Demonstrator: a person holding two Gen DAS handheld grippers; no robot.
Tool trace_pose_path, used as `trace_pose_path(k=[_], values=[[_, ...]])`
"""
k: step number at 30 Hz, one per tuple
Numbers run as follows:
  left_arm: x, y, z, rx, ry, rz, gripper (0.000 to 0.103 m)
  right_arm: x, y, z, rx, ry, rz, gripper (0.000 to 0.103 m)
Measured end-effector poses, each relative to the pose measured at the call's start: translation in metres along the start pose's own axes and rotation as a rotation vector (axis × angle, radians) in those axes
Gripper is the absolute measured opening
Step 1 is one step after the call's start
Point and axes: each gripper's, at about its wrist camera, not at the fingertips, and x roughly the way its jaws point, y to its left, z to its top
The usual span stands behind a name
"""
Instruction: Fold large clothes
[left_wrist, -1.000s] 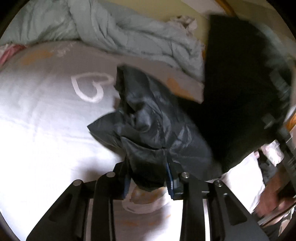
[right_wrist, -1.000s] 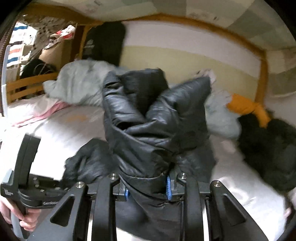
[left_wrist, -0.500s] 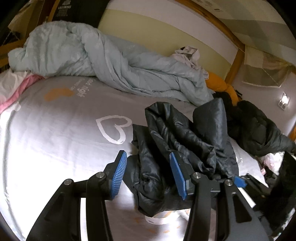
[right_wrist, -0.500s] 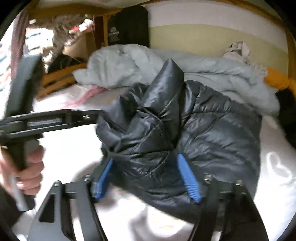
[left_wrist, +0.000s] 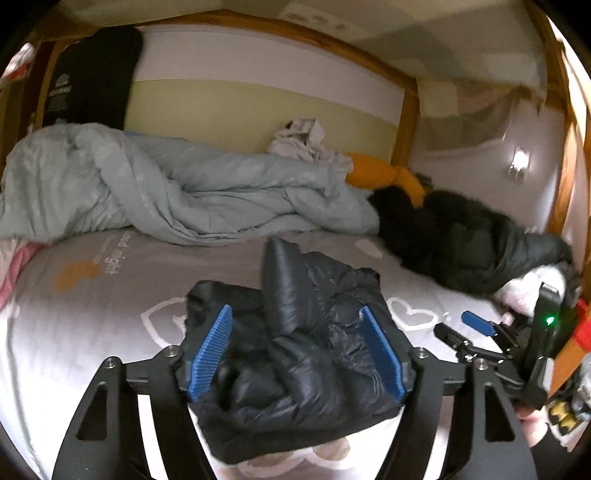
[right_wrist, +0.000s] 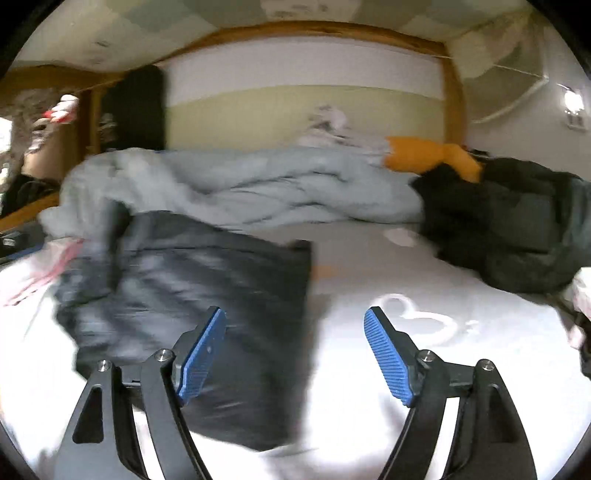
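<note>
Black puffer jacket (left_wrist: 295, 354) (glossy, quilted), crumpled on smooth grey sheet (left_wrist: 110, 295)

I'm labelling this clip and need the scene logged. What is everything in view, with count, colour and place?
Black quilted puffer jacket: one, bunched on the bed, near the camera.
Pale blue duvet: one, heaped along the wall.
White bedsheet with heart prints: one, covers the mattress.
Orange cloth: one, beside the duvet.
Dark green coat: one, at the far right of the bed.
White crumpled garment: one, on top of the duvet.
Left gripper: blue-padded fingers, open either side of the jacket.
Right gripper: open, the jacket behind its left finger.
</note>
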Motion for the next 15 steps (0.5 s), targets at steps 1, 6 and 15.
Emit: trace_pose_path(k=[1, 6, 15], values=[[0.011, -0.006, 0.001, 0.023, 0.018, 0.035, 0.073, 0.004, -0.004, -0.002, 0.016, 0.010, 0.010, 0.079], [0.056, 0.003, -0.010, 0.040, 0.090, 0.249, 0.073, 0.019, -0.002, -0.015, -0.005, 0.046, 0.057, 0.079], [0.059, 0.081, -0.060, -0.177, 0.186, 0.270, 0.076, 0.037, 0.014, -0.025, -0.038, 0.087, 0.107, 0.079]])
